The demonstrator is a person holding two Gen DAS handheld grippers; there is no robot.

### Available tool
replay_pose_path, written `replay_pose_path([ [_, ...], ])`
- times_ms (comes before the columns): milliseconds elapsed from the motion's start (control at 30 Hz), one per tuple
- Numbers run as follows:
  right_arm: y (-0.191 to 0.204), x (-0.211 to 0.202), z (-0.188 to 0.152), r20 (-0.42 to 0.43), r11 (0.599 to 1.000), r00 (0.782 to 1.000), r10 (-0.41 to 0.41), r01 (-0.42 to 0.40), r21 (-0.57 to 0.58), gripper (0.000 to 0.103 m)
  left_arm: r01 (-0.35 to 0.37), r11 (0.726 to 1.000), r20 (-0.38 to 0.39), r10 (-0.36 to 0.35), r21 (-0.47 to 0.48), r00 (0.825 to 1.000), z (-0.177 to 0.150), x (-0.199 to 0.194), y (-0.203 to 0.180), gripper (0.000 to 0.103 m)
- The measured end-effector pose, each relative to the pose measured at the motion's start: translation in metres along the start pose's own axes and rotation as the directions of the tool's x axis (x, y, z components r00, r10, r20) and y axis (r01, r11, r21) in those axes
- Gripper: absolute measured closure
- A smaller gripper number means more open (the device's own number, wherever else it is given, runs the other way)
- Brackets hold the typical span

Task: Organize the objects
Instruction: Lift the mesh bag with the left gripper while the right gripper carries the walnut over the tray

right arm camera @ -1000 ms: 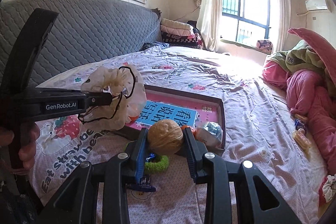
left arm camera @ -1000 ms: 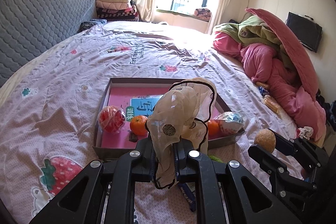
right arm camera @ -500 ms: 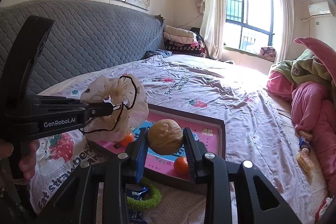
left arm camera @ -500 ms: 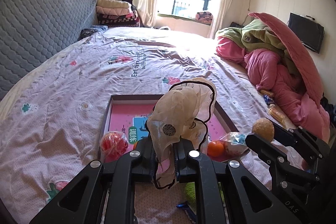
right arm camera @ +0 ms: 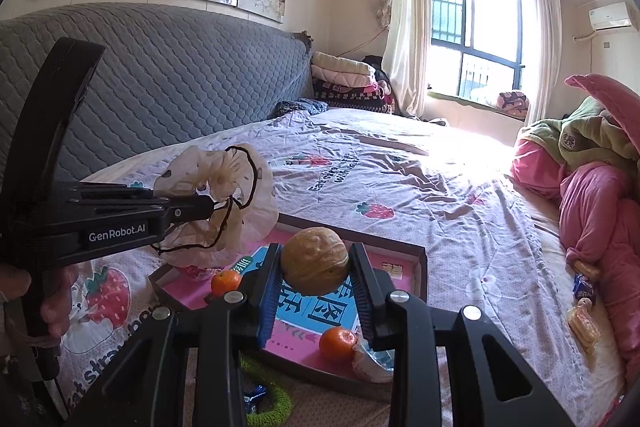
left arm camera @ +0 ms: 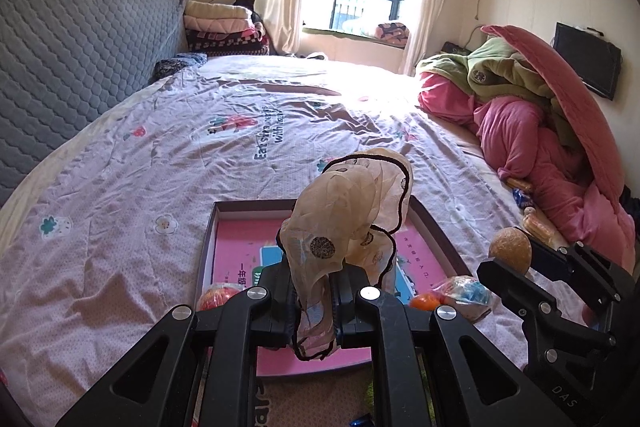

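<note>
My left gripper [left arm camera: 314, 291] is shut on a sheer beige hair scrunchie with a black edge [left arm camera: 352, 219] and holds it above the near part of the pink-lined tray [left arm camera: 240, 239]. It also shows in the right wrist view [right arm camera: 224, 207]. My right gripper [right arm camera: 314, 279] is shut on a brown walnut [right arm camera: 314, 261], held above the tray [right arm camera: 420, 267]. The walnut also shows at the right of the left wrist view [left arm camera: 511, 254]. Two oranges [right arm camera: 226, 282] [right arm camera: 337, 342], a red ball [left arm camera: 216, 298] and a clear wrapped packet [left arm camera: 464, 293] lie in the tray.
A green knitted ring [right arm camera: 268, 399] and a blue wrapped candy [right arm camera: 253, 395] lie on the bedsheet in front of the tray. Snacks [right arm camera: 583, 319] lie by a pile of pink and green quilts [left arm camera: 552, 131] on the right. A grey quilted headboard [left arm camera: 72, 67] runs along the left.
Both grippers have moved forward over the tray with their loads. The tray now lies closer and lower in both views.
</note>
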State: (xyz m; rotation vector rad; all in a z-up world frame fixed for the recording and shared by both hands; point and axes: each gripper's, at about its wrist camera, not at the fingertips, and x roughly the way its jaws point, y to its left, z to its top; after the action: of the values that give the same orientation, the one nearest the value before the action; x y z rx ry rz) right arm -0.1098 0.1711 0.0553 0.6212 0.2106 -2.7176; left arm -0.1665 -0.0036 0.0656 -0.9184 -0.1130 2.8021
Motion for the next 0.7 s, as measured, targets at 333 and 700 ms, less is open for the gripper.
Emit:
replay_pose_path([
  [333,0.007,0.027,-0.003,-0.036,1.000,0.999,0.024,-0.025,-0.014,0.069,0.007,1.000,-0.030,-0.007,-0.007,1.000,0.004,0.035,0.000,0.089],
  [700,0.011,0.061,-0.028,-0.140,0.999,0.989,0.049,-0.051,-0.012,0.069,0.015,1.000,-0.096,-0.017,-0.019,0.995,-0.014,0.078,-0.001,0.089],
])
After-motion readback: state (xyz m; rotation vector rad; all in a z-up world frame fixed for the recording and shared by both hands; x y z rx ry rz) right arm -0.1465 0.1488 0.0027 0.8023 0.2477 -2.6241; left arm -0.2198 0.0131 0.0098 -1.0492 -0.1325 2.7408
